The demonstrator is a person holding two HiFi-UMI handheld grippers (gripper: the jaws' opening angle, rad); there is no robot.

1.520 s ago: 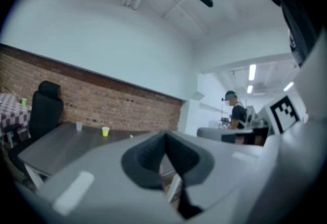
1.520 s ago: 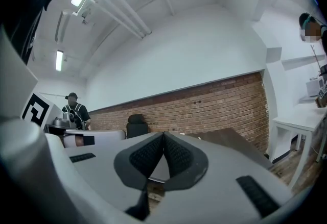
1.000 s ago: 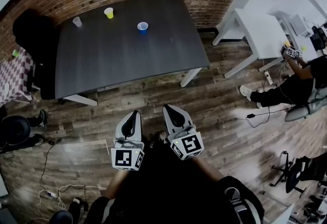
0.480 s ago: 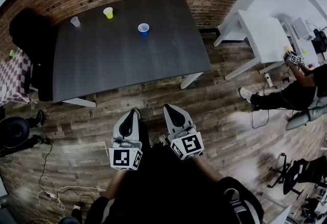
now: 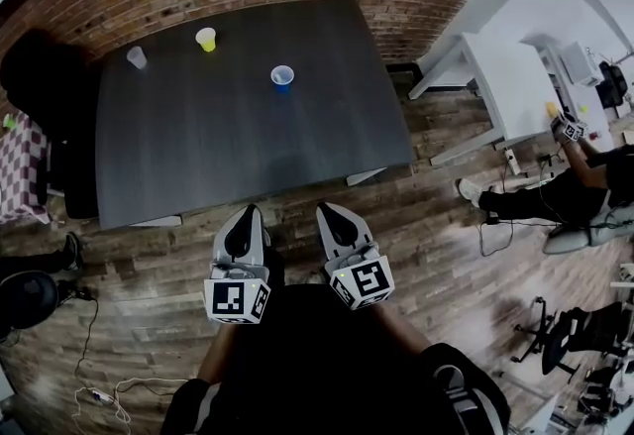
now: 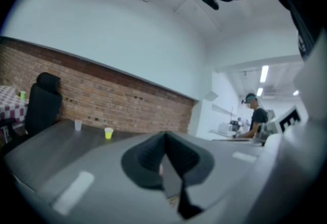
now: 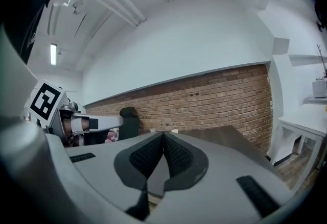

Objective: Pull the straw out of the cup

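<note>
Left hand-held gripper and right hand-held gripper, both pressed together and empty, hang seemingly just short of the desk edge; blue cup well apart.

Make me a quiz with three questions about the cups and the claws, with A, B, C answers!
1. Where are the cups?
A. on the dark table
B. on a shelf
C. in a sink

2. How many cups are there?
A. two
B. three
C. five

3. How are the left claw and the right claw?
A. both shut, holding nothing
B. both wide open
C. one is holding a cup

Answers:
1 A: all the cups stand on the far part of the tabletop.
2 B: there is a clear cup, a yellow cup and a blue cup.
3 A: in each gripper view the two pads meet with nothing between them.
</note>
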